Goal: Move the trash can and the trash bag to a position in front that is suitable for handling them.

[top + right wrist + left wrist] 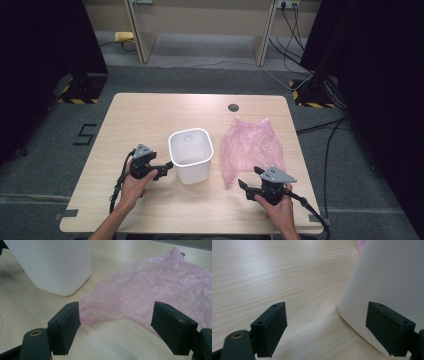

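A white plastic bin (190, 155) stands upright and empty at the middle of the wooden table (150, 115). Right of it a crumpled pink plastic bag (252, 147) lies flat. My left gripper (166, 165) is open just left of the bin, low by its side. In the left gripper view the bin wall (387, 280) stands close before the right jaw. My right gripper (242, 185) is open near the table's front, pointing at the bag's near corner. The bag (155, 295) spreads just beyond the open jaws in the right gripper view, with the bin (52, 262) behind at the left.
A round cable hole (233, 107) sits near the table's far edge. Black curtained stands (80, 85) and cables (310, 75) lie on the grey floor around the table. Bare wood stretches left of and behind the bin.
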`<act>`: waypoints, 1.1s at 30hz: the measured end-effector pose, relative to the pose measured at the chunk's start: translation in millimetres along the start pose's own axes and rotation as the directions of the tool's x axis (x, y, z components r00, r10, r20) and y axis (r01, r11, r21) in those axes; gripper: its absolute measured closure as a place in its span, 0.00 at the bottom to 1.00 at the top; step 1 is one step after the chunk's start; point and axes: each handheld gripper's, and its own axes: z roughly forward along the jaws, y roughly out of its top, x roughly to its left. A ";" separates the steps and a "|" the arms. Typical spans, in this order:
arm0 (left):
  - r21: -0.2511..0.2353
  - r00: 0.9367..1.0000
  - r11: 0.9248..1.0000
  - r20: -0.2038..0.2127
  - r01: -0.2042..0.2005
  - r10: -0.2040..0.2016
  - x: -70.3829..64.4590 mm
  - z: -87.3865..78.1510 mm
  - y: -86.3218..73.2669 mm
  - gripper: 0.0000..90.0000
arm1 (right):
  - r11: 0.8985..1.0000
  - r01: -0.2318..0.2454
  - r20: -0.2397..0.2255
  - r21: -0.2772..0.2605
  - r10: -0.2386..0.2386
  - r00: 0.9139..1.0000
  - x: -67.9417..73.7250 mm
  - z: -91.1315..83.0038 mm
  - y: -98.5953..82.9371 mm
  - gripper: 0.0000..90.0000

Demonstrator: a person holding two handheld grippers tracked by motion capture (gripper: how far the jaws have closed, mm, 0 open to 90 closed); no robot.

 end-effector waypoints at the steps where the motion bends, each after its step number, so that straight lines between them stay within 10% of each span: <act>1: -0.003 1.000 1.000 0.007 0.000 0.000 -1.3 -8.2 -3.3 0.19 | 1.000 0.002 0.001 0.002 -0.002 1.000 0.0 -0.3 0.0 0.26; 8: -0.055 0.986 0.992 0.110 -0.116 0.121 -33.3 -42.5 -28.8 0.18 | 1.000 0.016 0.005 0.013 -0.016 1.000 1.4 -2.7 -0.7 0.26; 17: -0.092 0.962 0.974 0.162 -0.207 0.220 -66.1 -17.2 -18.1 0.18 | 1.000 0.012 0.004 0.012 -0.012 1.000 0.5 -2.1 0.1 0.26; 33: -0.023 0.957 0.968 0.144 -0.250 0.251 -56.1 16.6 -4.9 0.31 | 0.999 -0.027 -0.031 0.031 0.028 0.999 0.9 8.4 0.7 0.27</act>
